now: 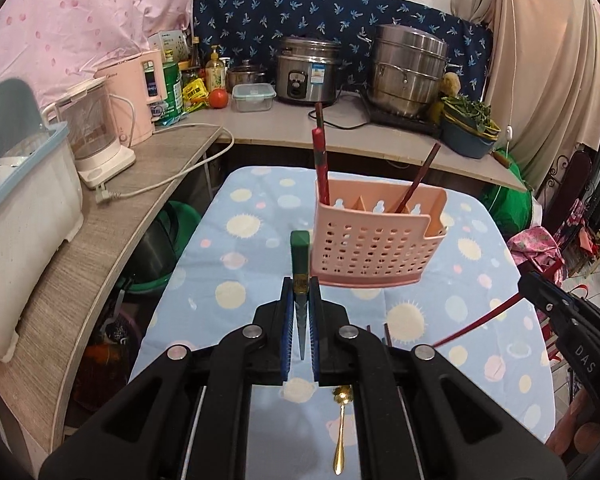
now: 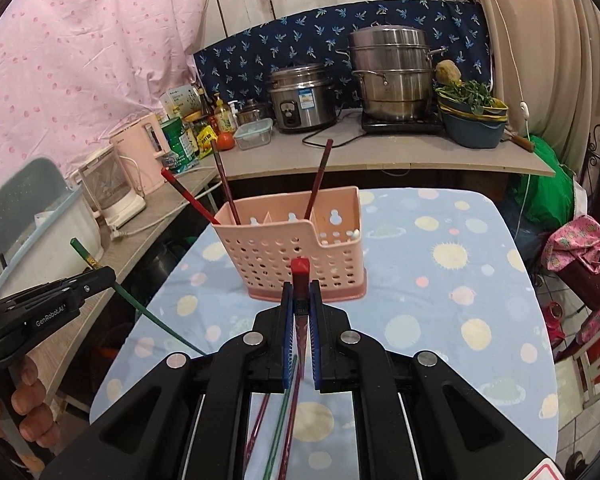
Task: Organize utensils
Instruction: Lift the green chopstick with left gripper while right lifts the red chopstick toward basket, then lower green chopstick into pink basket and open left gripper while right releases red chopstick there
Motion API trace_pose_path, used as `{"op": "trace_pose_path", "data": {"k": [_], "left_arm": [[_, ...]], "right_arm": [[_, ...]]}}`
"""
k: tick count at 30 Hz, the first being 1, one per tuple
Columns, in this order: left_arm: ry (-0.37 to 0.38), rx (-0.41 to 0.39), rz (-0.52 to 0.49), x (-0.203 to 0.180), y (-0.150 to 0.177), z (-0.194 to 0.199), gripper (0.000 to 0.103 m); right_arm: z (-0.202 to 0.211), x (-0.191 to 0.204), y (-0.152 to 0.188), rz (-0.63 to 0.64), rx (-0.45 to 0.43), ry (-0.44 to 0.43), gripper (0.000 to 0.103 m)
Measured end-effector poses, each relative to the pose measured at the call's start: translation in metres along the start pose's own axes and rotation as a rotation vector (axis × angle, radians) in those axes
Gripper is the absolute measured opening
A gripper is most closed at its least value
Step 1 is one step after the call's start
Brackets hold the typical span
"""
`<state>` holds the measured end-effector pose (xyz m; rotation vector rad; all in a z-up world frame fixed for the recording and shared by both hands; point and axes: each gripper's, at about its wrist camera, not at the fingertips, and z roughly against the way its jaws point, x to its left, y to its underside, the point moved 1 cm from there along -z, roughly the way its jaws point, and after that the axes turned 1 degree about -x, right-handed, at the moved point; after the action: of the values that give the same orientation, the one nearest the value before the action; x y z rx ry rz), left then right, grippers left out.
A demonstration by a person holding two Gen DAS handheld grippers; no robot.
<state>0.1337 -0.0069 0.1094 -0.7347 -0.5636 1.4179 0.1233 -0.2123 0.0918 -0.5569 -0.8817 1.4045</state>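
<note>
My left gripper (image 1: 301, 285) is shut on a green chopstick (image 1: 300, 246) that stands upright, just left of the pink perforated utensil holder (image 1: 380, 244). My right gripper (image 2: 300, 289) is shut on a red chopstick (image 2: 300, 268) in front of the holder (image 2: 292, 250). Each gripper shows in the other view: the right one (image 1: 526, 282) with its red chopstick (image 1: 480, 324), the left one (image 2: 106, 276) with its green chopstick (image 2: 140, 308). Three chopsticks (image 2: 318, 180) lean in the holder. A gold spoon (image 1: 341, 432) and loose chopsticks (image 2: 276, 432) lie on the table.
The table (image 2: 460, 280) wears a blue cloth with pale dots. Behind it a counter (image 1: 284, 124) carries a rice cooker (image 1: 306, 74), a steel steamer pot (image 1: 408, 72), a kettle (image 1: 92, 128) and a bowl of greens (image 1: 468, 128). A dish rack (image 1: 20, 220) stands left.
</note>
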Motion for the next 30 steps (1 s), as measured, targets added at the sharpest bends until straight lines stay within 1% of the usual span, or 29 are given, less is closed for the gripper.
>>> {"op": "trace_pose_path", "data": {"k": [6,10,17,22,25,27,30], "left_arm": [[0.031,-0.034,0.006,-0.006,-0.021,0.006,0.007],[0.052,-0.075,0.010,-0.008,-0.042,0.014,0.007],[0.087,-0.167,0.016,-0.014,-0.087,0.035,0.007],[0.107,-0.234,0.023,-0.020,-0.118,0.048,0.007],[0.107,-0.264,0.033,-0.022,-0.135,0.047,0.007],[0.109,-0.271,0.035,-0.024,-0.141,0.043,0.007],[0.102,-0.270,0.031,-0.027,-0.147,0.033,0.007]], "right_arm": [[0.000,-0.003,-0.024,-0.017,-0.036,-0.024,0.007],[0.000,-0.005,-0.042,-0.025,-0.065,-0.039,0.007],[0.002,-0.010,-0.083,-0.055,-0.135,-0.060,0.007],[0.009,-0.009,-0.117,-0.067,-0.204,-0.070,0.007],[0.006,-0.011,-0.136,-0.088,-0.230,-0.079,0.007],[0.001,-0.012,-0.146,-0.097,-0.236,-0.083,0.007],[-0.009,-0.010,-0.155,-0.086,-0.238,-0.068,0.007]]}}
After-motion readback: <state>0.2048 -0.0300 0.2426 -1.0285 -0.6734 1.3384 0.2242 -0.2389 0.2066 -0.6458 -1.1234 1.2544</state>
